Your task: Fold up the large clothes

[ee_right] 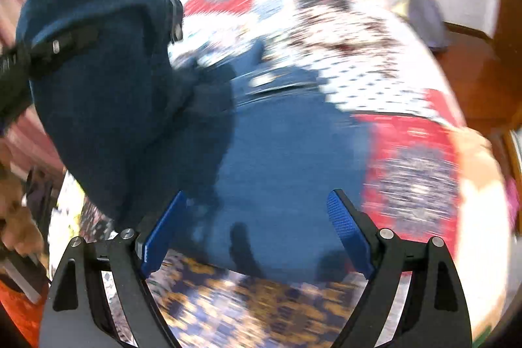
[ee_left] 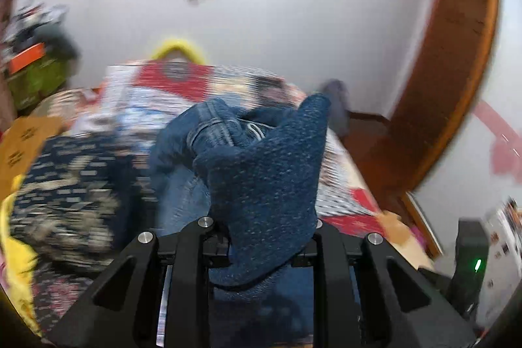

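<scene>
Blue jeans (ee_right: 287,158), the garment being folded, lie across a bed with one end lifted clear of it. The left gripper (ee_left: 261,237) has its jaws clamped on a bunch of the darker, knit-textured blue fabric, which rises in a peak directly in front of its camera and hides the pads. In the right wrist view that same gripper appears at upper left, draped in the raised cloth. The right gripper (ee_right: 257,230) hangs over the flat part of the garment with its jaws wide apart, nothing between the blue pads (ee_right: 347,234). The stitched waistband area (ee_left: 225,129) sits bunched just beyond the lifted fabric. Beneath it all lies a patterned bedspread (ee_right: 411,165) in red, white and navy, with other printed cloth near the bed's edge and a wooden door frame (ee_left: 456,61) beyond. Risks, as judged: both views are heavily smeared by motion, so the carried end may swing and land crooked; the bunched grip may hold several layers and drag the lower half out of line; the unpinned flat portion could slide on the bedspread. No brand, label or writing is legible; marks on a tan item (ee_left: 23,145) at the left view's edge are too blurred to read.
</scene>
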`<action>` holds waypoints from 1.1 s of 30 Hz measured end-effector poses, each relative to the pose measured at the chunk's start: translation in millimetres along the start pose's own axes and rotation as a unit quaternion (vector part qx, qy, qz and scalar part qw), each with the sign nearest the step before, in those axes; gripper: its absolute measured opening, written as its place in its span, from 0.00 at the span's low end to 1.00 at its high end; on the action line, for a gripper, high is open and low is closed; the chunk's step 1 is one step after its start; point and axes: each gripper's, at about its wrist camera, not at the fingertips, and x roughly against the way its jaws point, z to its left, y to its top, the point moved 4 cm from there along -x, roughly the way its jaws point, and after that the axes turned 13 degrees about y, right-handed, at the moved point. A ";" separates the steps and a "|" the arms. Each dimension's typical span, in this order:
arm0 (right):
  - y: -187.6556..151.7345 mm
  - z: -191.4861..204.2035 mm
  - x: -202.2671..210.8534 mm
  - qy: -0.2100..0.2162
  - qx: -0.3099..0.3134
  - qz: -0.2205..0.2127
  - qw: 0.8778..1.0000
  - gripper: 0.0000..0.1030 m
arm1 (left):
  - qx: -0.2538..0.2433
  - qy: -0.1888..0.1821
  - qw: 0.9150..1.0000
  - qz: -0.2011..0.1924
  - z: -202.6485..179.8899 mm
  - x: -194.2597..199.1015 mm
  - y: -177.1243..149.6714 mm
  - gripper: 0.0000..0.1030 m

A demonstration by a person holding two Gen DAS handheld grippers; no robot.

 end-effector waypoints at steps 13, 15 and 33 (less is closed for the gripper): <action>-33.2 -88.7 88.8 -0.092 -0.080 -0.042 0.992 0.84 | -0.227 -0.097 0.959 0.142 -96.7 -27.4 -118.0 0.51; -32.7 -79.2 89.8 -0.092 -0.068 -0.044 0.992 0.84 | -0.221 -0.115 0.960 0.127 -88.1 -4.3 -111.2 0.55; -13.3 -16.3 4.4 -0.056 0.019 0.002 0.998 0.84 | -0.149 0.025 0.975 0.161 41.0 -35.9 -125.7 0.82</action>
